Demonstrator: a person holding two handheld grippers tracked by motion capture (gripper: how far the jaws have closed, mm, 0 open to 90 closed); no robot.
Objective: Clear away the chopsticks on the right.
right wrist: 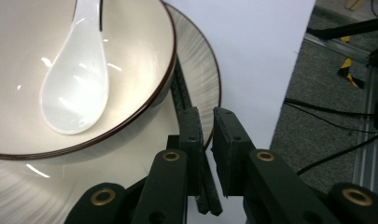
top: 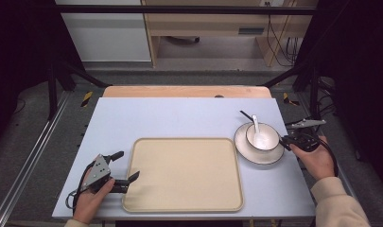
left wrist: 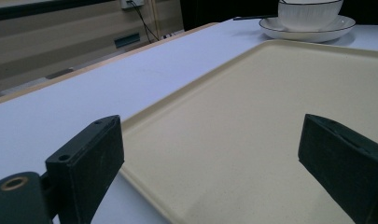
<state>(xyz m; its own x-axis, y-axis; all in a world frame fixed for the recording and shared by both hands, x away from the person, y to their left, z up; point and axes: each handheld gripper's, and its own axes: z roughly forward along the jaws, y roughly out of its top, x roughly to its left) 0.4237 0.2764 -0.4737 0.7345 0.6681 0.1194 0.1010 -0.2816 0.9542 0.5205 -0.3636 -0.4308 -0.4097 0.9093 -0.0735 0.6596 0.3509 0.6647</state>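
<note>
At three o'clock on the table (top: 179,118), the right gripper (right wrist: 204,140) has its jaws nearly together over the rim of the plate (right wrist: 196,84); they look clamped on that thin edge, though I cannot be sure how firmly. The plate carries a bowl (top: 262,136), and a white spoon (right wrist: 74,79) lies loose inside the bowl. In the high view the stack sits just right of the tray (top: 184,174), near but apart from it.

At eight o'clock, the left gripper (top: 125,172) is spread wide with one jaw over the tray's left edge and the other outside it on the table; it holds nothing.

Judging by the glaze and the dark-lined rims, plate and bowl are ceramic: stiff, fairly heavy, slick and breakable. A pinch on one side of the rim leaves the load hanging off-centre, so the plate would likely tip toward nine o'clock if lifted, and the bowl and spoon, merely resting, could slide. Dragging flat across the table seems safer than raising it, or a deeper bite on the rim.

The tray looks like matte plastic, light and rigid, with a low raised lip; that lip at the near-left side is the natural place to grip.
</note>
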